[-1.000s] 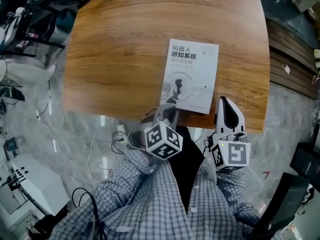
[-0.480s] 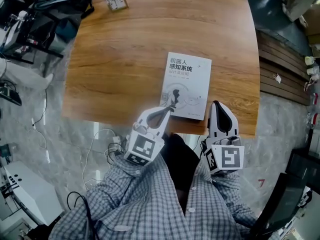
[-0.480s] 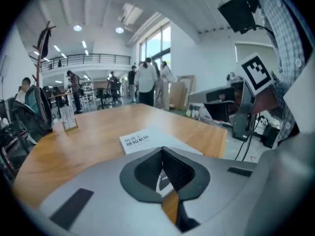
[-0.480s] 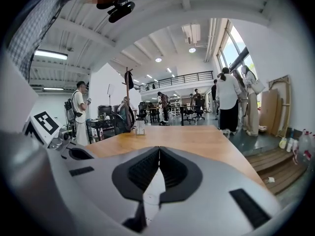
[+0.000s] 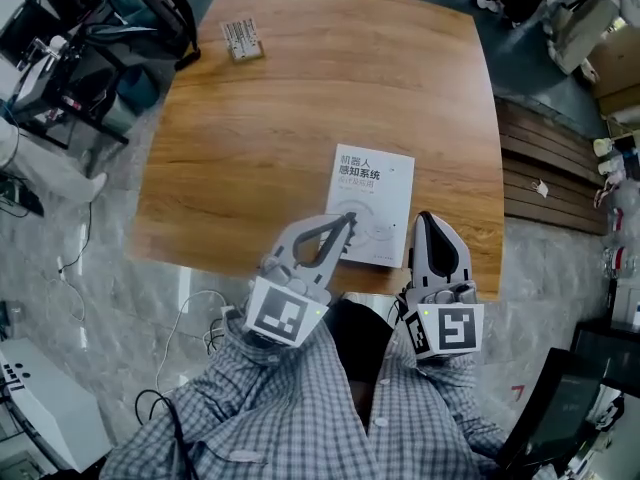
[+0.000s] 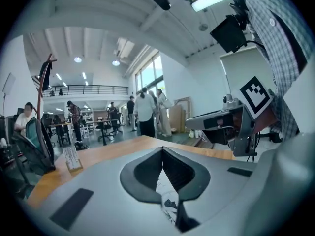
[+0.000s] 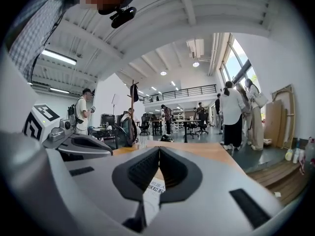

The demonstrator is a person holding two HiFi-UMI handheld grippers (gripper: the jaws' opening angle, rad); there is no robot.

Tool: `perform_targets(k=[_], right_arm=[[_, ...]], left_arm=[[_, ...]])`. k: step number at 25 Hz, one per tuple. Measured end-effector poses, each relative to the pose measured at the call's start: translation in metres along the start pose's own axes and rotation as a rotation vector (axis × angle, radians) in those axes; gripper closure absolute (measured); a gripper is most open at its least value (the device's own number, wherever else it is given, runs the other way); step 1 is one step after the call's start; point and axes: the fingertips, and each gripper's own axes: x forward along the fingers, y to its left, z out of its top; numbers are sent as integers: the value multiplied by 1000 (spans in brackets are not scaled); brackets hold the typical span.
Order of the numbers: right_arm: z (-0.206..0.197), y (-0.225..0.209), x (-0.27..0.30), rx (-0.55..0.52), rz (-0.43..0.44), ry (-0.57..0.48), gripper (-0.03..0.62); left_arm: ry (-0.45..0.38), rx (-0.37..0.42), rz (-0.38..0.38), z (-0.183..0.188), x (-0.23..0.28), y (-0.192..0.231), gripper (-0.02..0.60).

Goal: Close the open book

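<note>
the book (image 5: 372,203) lies closed, cover up, flat on the wooden surface (image 5: 300,98), just ahead of and below both grippers. the left gripper (image 5: 345,222) hangs over the book's near left corner, its jaws pressed together with nothing between them. the right gripper (image 5: 428,223) hangs just right of the book's near right corner, its jaws likewise together and empty. a small box (image 5: 243,40) lies far ahead of the left gripper, near the surface's far edge.
</note>
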Motion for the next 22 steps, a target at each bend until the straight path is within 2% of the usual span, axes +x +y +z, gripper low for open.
perform_targets(k=[6, 12, 17, 22], right_arm=[[23, 9, 5, -12, 25, -56, 574], [22, 18, 7, -19, 47, -52, 574], [22, 22, 8, -11, 62, -49, 574], [20, 26, 6, -16, 70, -47, 574]], left_arm=[[-91, -39, 1, 25, -6, 7, 571], [-68, 19, -8, 23, -7, 4, 571], [-85, -18, -6, 23, -6, 2, 571], [-87, -22, -4, 21, -8, 2, 571]])
